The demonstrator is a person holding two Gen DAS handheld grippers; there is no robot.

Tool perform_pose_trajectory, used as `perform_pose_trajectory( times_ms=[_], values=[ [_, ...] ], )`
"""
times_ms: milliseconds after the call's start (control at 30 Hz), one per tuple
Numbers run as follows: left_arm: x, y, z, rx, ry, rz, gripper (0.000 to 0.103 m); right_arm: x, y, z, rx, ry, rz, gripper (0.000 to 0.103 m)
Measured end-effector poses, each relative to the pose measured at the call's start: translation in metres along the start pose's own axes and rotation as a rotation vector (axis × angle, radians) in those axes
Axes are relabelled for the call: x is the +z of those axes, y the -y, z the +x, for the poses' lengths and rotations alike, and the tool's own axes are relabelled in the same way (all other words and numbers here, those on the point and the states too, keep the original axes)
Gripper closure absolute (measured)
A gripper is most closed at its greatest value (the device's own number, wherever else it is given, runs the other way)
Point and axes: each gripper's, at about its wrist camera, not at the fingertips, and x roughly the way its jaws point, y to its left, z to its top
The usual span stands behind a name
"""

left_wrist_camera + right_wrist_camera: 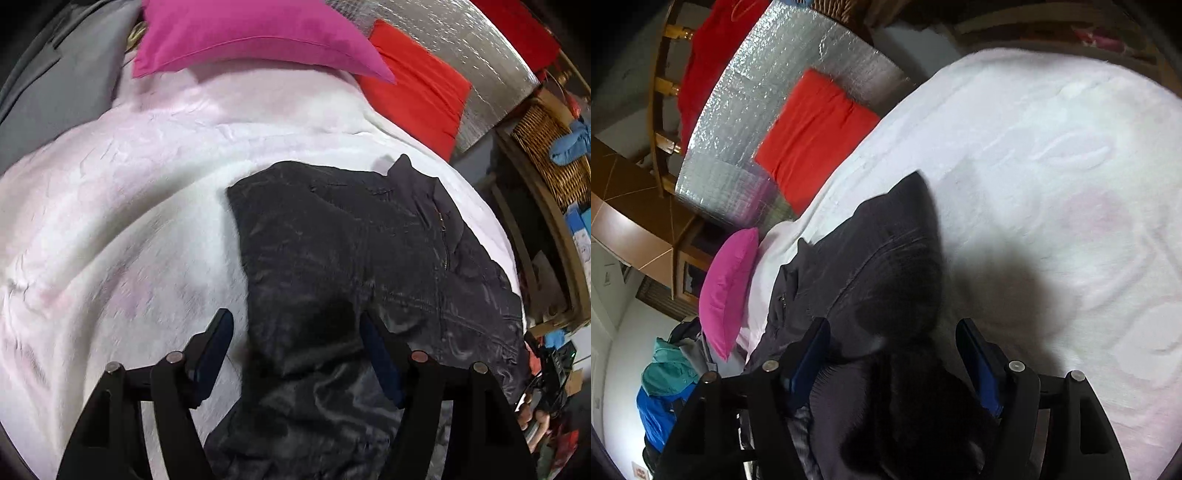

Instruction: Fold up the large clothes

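Observation:
A dark grey zip jacket (351,258) lies on a white blanket (129,203) that covers a bed. My left gripper (297,325) is open, its fingers spread wide just above the jacket's near left part; nothing is between the pads. In the right wrist view the same jacket (879,258) lies bunched, one corner pointing away across the white blanket (1052,166). My right gripper (892,332) is open over the jacket's near end, with dark fabric passing under and between the spread fingers, not clamped.
A pink pillow (251,37) and a red pillow (417,92) lie at the head of the bed by a silver foil panel (472,55). A wicker basket (546,155) and shelves stand at the right. A pile of blue and teal clothes (665,387) sits beside the bed.

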Motion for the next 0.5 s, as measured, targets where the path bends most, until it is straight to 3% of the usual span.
perform_pose_trajectory(
  times_ms=[33,67,167,267,367,400,500],
  values=[
    [0.000,0.003,0.002,0.007,0.001,0.016,0.050,-0.002,-0.007,0.003,-0.037,0.001,-0.039,0.058],
    [0.000,0.008,0.006,0.030,0.000,0.034,0.059,-0.004,-0.015,0.003,-0.075,0.016,-0.091,0.064],
    [-0.002,0.013,0.003,0.045,0.039,0.065,0.070,-0.009,-0.033,-0.012,-0.078,0.088,-0.190,0.073],
    [-0.002,0.012,0.000,0.044,0.069,0.083,0.073,-0.009,-0.034,-0.023,-0.061,0.133,-0.204,0.073],
    [-0.003,0.002,0.009,0.048,0.018,0.063,0.071,-0.010,-0.023,-0.004,-0.146,0.053,-0.187,0.073],
    [-0.004,-0.001,0.010,0.049,-0.002,0.050,0.069,-0.010,-0.019,-0.001,-0.150,0.018,-0.164,0.070],
    [-0.007,-0.002,0.000,0.039,-0.012,0.048,0.067,-0.011,-0.015,-0.018,-0.099,0.023,-0.117,0.064]
  ],
)
